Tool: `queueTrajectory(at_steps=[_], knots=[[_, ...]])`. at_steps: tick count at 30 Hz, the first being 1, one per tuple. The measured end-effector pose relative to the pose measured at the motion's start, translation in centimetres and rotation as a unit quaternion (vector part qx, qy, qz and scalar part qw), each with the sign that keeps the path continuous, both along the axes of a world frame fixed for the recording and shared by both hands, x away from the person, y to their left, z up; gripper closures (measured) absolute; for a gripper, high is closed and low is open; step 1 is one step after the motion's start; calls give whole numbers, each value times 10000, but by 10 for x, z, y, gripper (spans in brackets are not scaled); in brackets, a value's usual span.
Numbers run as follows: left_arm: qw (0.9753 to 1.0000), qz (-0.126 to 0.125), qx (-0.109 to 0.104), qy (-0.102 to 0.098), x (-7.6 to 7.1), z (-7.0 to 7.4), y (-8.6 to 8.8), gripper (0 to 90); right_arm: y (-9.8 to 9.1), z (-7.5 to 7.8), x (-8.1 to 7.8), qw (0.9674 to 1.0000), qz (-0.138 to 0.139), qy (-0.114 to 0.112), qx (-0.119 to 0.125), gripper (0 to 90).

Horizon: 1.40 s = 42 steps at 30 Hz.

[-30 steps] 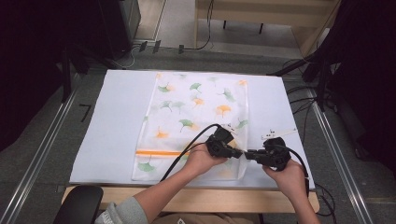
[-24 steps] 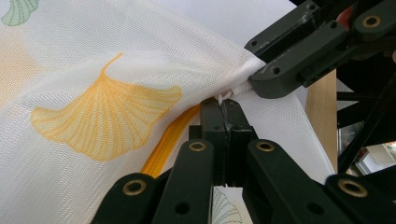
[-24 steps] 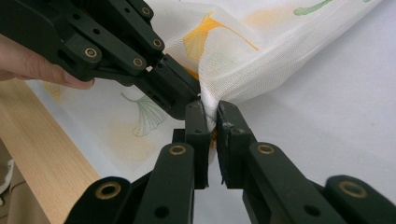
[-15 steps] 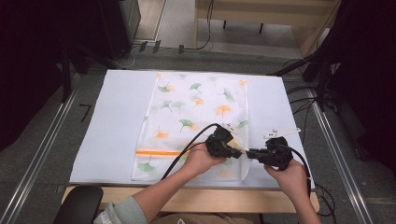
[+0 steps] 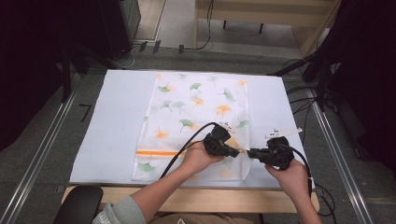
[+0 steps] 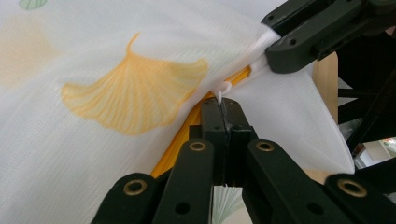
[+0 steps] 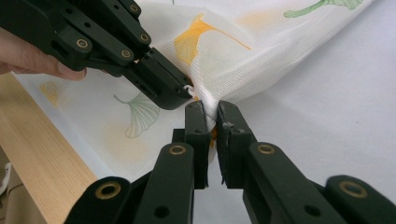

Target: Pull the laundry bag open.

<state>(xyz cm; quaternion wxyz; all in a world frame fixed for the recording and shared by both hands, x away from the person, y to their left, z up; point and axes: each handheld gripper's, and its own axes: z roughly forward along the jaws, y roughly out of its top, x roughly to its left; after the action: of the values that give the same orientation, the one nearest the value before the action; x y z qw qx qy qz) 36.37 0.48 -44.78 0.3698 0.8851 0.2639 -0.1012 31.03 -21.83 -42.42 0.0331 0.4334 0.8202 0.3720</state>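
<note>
High view: mesh laundry bag (image 5: 196, 121) flat on white table cover (image 5: 112, 116), zip end near front edge; my left gripper (image 5: 232, 150) and right gripper (image 5: 252, 153) meet there.

Left gripper view: jaws clenched on white zipper pull (image 6: 223, 89); I judge steady pull along orange zipper (image 6: 182, 144) best.

Right gripper view: jaws clamp bag corner (image 7: 212, 105) as anchor; wooden table edge (image 7: 42, 149) close, free room lies away from it.
</note>
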Motion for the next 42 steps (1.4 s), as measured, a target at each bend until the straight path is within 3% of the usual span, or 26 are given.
queueTrajectory(at_steps=[7,28,34,39,42], knots=[[9998,129,84,108,5,-5,20,900,-4,0,0,10000,-67,29,19,857],[9996,155,226,46,5,-4,28,900,-3,0,0,10000,-63,33,23,856],[9992,217,337,59,7,-3,48,900,-6,-1,1,9999,-89,35,35,856],[9990,282,273,199,5,-1,69,900,-8,-2,1,9999,-103,60,7,855],[9992,265,226,185,6,1,72,900,-8,-2,2,9999,-122,83,6,855]])
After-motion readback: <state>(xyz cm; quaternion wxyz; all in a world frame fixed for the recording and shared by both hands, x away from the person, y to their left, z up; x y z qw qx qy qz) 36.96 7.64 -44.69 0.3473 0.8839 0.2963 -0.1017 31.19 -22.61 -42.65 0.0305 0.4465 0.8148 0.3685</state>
